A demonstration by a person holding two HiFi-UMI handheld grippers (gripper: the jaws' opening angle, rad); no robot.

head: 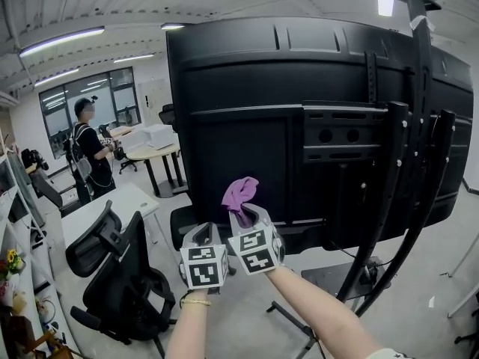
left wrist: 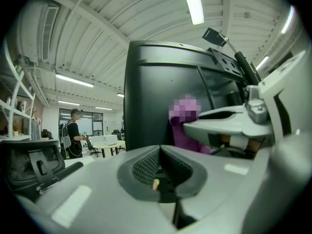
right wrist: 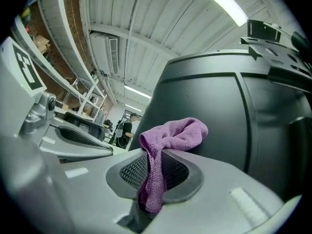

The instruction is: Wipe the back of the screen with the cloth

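Grey left tongs (left wrist: 158,165): jaws together, nothing in them; idle low, prob. kept clear of the wipe.
Right tongs (right wrist: 155,172): clamped on cloth (right wrist: 176,132), aimed at screen (head: 247,126).
Cloth: purple, bunched past the tong tips so fabric leads; close to screen's black back, contact unclear.
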